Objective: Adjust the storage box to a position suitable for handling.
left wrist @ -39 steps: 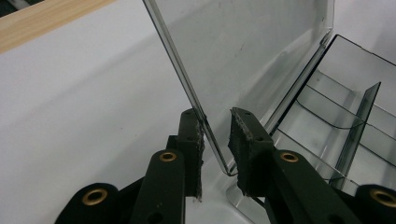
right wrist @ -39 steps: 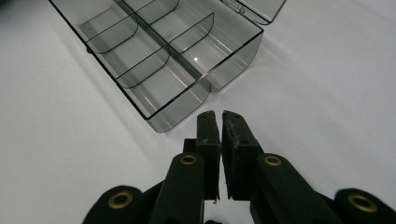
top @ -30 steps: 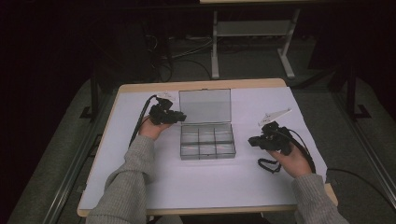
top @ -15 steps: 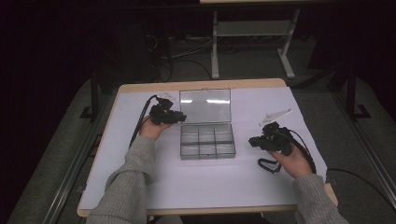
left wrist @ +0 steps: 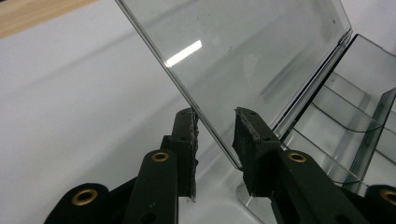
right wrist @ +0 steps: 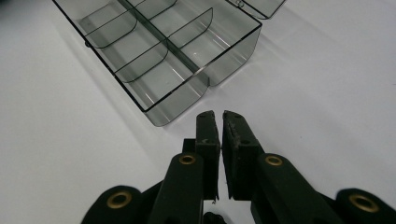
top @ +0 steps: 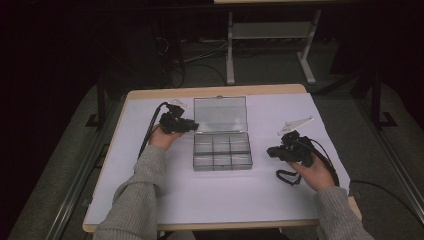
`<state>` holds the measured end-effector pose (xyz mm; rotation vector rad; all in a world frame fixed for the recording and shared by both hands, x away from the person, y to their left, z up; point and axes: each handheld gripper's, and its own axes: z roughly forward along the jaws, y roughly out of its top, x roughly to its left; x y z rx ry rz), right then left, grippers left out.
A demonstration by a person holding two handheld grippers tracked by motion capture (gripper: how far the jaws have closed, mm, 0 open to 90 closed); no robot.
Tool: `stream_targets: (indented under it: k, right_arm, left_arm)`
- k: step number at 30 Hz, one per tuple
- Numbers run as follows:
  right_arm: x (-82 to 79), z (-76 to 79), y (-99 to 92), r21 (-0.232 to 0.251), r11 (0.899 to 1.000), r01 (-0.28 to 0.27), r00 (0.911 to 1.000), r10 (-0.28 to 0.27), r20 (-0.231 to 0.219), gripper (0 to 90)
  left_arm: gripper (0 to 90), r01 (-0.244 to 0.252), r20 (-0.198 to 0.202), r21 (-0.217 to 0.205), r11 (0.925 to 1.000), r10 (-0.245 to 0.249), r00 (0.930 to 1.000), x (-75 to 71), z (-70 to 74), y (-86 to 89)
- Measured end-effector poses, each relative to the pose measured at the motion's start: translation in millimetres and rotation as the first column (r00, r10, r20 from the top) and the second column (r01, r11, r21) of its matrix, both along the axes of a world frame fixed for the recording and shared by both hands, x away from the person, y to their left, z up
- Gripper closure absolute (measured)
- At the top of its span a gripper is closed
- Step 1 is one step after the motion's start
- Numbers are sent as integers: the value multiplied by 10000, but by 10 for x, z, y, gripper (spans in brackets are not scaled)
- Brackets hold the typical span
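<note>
Surface [top: 150, 200] is white-topped with a wood edge. The clear compartment box [top: 222, 152] sits at its centre, long side across the high view.

Box lid [top: 220, 114] is swung up on the far side, standing tilted back off the hinge. The tray in front is split into small compartments by clear dividers; contents can't be made out.

Left tongs [top: 191, 125] sit just beside the lid's left edge, at the box's far-left corner. In the left gripper view the lid's edge [left wrist: 205, 116] runs between the two pads [left wrist: 187, 140]. There's a gap on both sides, so the pads aren't pressing on it. Jaws have just been opening, and the lid edge is between them but not clamped.

Right tongs [top: 270, 151] are near the tray's right end but apart from it, pointing at the box, low over the surface. In the right gripper view the tray's rounded corner [right wrist: 177, 105] lies just ahead of the tips [right wrist: 220, 122] with bare surface between. Jaws are all but together, with only a thin slit and nothing in it.
</note>
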<state>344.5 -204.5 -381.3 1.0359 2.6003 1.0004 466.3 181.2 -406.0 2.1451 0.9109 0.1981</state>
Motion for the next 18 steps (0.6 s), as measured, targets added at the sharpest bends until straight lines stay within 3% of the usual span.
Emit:
stream_targets:
  k: [5,6,18]
  right_arm:
    - [1,-8,12,-33,10000,32,9999,-32,-109,842]
    - [2,-11,12,-36,10000,27,9999,-27,-104,842]
    - [-25,-8,-70,-161,9996,234,9996,-237,-180,817]
  left_arm:
    - [694,-78,122,243,9997,75,9999,-9,10,6]
    - [725,11,86,118,9999,-12,10000,-11,10,9]
    - [697,9,212,223,9997,-13,9998,-56,83,31]
